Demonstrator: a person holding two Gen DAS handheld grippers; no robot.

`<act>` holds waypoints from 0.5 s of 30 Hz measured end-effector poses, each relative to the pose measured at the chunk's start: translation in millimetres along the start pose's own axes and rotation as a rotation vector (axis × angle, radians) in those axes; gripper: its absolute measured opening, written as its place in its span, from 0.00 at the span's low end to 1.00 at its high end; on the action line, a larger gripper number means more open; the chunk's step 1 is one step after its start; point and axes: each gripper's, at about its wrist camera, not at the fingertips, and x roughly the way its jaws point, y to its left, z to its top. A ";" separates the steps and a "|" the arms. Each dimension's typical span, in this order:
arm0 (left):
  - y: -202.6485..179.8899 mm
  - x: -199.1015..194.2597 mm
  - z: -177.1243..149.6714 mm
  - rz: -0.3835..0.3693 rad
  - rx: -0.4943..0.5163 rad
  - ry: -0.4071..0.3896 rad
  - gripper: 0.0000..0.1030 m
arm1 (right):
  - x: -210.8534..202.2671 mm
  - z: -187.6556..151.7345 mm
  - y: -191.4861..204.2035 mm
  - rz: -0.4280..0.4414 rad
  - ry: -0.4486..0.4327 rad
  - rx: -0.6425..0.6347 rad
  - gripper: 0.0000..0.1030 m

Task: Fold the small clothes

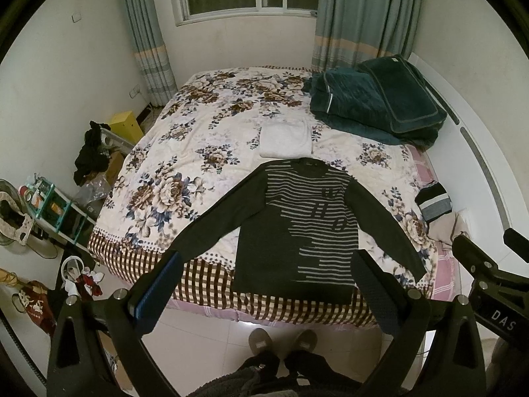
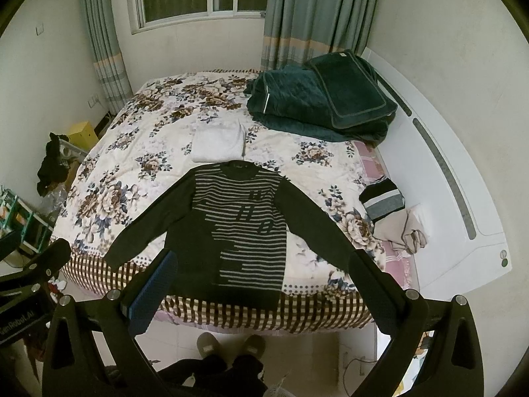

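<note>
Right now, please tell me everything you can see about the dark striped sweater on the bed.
The sweater is dark, knit-looking, long-sleeved, with a round neck. Pale horizontal stripes cover the chest and run down one side; the other lower part is plain dark, and dark letter-like marks sit over the stripes. It lies flat and unfolded, front up, both sleeves spread diagonally outward, on the floral bedcover. Its hem reaches the checked border at the bed's near edge. Its collar lies close to a folded white cloth. Neither gripper touches it.
</note>
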 end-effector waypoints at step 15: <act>-4.9 -9.0 12.4 0.001 -0.009 -0.006 1.00 | -0.2 -0.7 0.3 -0.001 -0.005 0.002 1.00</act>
